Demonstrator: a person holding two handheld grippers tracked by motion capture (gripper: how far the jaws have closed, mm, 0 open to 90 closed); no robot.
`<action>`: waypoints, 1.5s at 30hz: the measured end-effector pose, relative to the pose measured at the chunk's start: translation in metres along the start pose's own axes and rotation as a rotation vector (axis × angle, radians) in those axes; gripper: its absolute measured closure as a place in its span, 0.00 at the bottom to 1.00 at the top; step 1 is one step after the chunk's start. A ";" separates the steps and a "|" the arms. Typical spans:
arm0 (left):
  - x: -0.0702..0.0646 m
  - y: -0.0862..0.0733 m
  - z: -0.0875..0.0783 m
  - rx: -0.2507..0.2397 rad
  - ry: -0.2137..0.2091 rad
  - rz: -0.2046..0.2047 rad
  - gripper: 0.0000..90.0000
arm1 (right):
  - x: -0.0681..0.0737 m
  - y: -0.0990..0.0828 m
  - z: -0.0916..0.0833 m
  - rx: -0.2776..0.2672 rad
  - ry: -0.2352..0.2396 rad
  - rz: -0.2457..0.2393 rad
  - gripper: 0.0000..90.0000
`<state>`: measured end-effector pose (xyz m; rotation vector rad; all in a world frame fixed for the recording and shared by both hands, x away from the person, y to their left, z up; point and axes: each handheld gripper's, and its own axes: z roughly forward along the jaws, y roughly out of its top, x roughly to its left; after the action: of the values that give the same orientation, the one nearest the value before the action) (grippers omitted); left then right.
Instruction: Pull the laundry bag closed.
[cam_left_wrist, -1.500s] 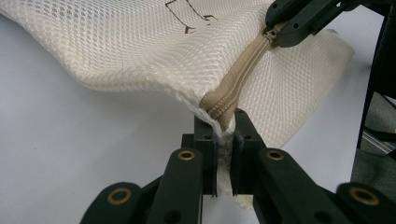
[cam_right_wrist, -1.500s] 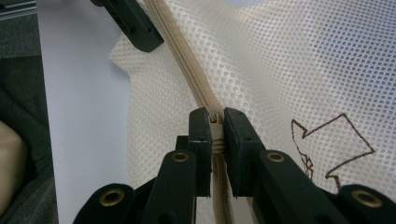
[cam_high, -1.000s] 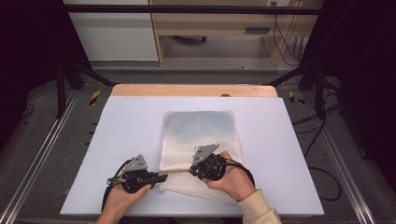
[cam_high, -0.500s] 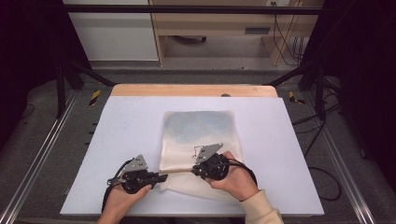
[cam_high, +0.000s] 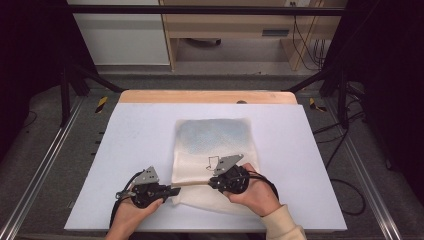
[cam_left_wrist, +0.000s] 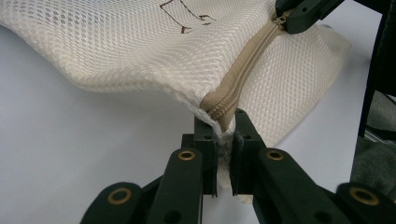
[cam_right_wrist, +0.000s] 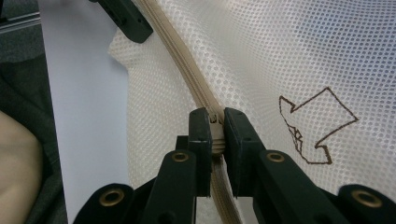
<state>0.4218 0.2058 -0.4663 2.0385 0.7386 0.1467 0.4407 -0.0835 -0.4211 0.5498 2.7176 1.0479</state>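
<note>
**Two grippers clamped on one zipper, bag barely shifted**

Hardly anything has moved since the earlier frames: your right gripper (cam_high: 214, 182) has crept only slightly along the zipper, while your left gripper (cam_high: 172, 190) has kept its place and the mesh bag (cam_high: 215, 145) lies as it did.

You have one cream mesh bag on the pale table (cam_high: 125, 135), a little right of centre, its far end toward 12 o'clock and its near edge toward 6 o'clock between your two hands. One tan zipper (cam_left_wrist: 243, 70) runs across that near part of the bag, from 9 o'clock to 3 o'clock in the high view.

Your left gripper (cam_left_wrist: 225, 128) has its two jaws drawn together on the end of the zipper, pinching the tape and a bit of mesh at the bag's left corner. Your right gripper (cam_right_wrist: 215, 122) has its two jaws pressed together on the zipper (cam_right_wrist: 187, 70) too, farther along it; whether they hold the slider itself or only the tape you cannot tell from these pictures.

One brown outlined arrow mark (cam_right_wrist: 313, 126) is drawn on the mesh, at 3 o'clock from the right gripper's jaws in its own view. In the left gripper view, the other gripper's black tip sits on the zipper at about 1 o'clock.

The stretch of bag between both grippers is lifted slightly off the table.
</note>
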 end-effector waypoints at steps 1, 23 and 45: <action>0.000 0.000 0.000 0.000 0.000 0.000 0.92 | 0.000 -0.001 0.000 -0.003 0.000 0.004 0.91; 0.000 0.001 0.000 0.001 -0.007 0.013 0.92 | -0.003 -0.014 -0.008 -0.011 -0.013 0.025 0.91; 0.001 0.002 -0.002 -0.003 0.004 0.020 0.92 | -0.007 -0.027 -0.022 -0.011 -0.046 0.051 0.91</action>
<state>0.4227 0.2069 -0.4633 2.0440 0.7206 0.1627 0.4335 -0.1182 -0.4225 0.6363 2.6701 1.0485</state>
